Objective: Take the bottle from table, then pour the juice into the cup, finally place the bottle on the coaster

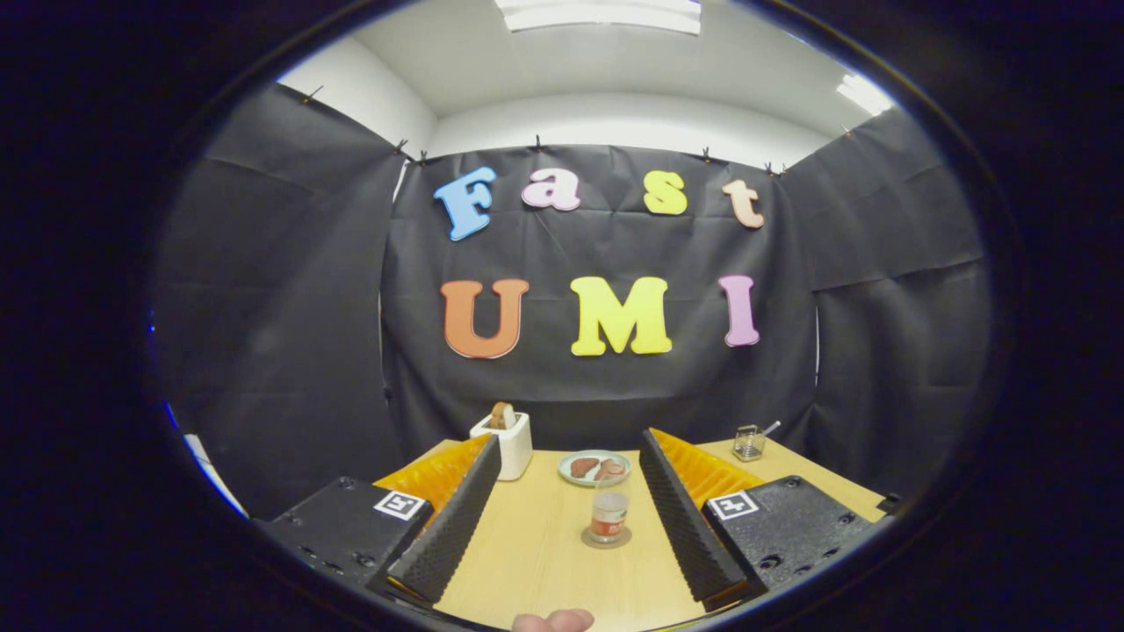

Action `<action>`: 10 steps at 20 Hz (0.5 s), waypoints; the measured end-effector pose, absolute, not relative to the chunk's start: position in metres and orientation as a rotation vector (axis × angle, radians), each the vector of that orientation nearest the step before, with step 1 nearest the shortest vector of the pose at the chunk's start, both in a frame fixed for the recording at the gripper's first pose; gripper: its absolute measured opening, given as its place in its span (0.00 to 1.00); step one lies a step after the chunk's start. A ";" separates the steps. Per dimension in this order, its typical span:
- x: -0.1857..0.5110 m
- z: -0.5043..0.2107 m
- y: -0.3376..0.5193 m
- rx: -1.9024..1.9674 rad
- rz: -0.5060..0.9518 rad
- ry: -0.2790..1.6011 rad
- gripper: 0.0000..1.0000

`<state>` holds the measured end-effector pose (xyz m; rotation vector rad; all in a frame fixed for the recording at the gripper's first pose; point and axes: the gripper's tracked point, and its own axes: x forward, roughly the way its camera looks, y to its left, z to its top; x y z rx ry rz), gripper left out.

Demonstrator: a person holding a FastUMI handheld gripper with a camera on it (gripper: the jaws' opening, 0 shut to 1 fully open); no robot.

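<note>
A small clear bottle (608,516) with a reddish label and a little juice in it stands upright on a round coaster (606,538) on the wooden table (536,553). It sits between the two fingers of my gripper (569,441), closer to the right finger and touching neither. The jaws stand wide apart, so the gripper is open and holds nothing. A small glass cup (747,442) with a thin stick leaning in it stands beyond the right finger, near the table's far right corner.
A plate (594,468) with pieces of food lies just behind the bottle. A white toaster (504,443) with a slice in it stands at the back, by the left fingertip. A person's fingertip (553,621) shows at the table's near edge.
</note>
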<state>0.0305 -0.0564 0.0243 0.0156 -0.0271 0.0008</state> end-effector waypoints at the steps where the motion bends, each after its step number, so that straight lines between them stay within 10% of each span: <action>1: 0.030 0.025 -0.057 0.013 -0.001 -0.028 1.00; 10: 0.032 0.039 -0.084 0.009 -0.053 -0.045 1.00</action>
